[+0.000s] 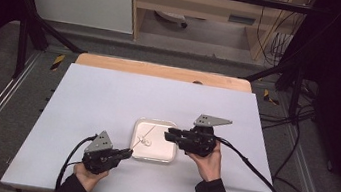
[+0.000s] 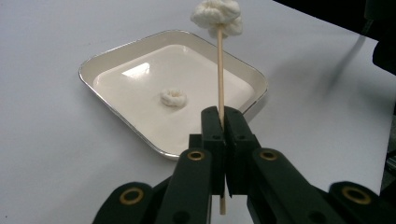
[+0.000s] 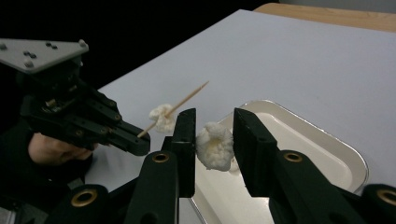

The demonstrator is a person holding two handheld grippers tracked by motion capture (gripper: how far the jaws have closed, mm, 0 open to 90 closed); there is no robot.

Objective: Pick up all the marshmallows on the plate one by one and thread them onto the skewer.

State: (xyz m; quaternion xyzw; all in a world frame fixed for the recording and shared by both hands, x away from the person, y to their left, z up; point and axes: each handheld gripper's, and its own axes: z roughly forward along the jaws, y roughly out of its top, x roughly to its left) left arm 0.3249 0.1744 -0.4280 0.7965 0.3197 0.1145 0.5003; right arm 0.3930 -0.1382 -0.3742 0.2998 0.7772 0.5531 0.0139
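Soft, light puff (image 3: 214, 145) was pinched gently by right claw (image 3: 214, 140); thin stiff skewer (image 2: 220, 70) was clamped by left claw (image 2: 226, 122).

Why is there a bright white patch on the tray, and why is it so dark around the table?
In the left gripper view a lamp's glare shines off the glossy tray; in the high view the white table is lit while the room's edges stay dark; in the right gripper view the near jaws look slightly soft.

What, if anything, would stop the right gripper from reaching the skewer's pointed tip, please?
Likely nothing; it looks reachable. The right gripper, shut on a white puff, hangs close to the skewer in the left gripper, and the tip is bare beyond the puff already threaded.
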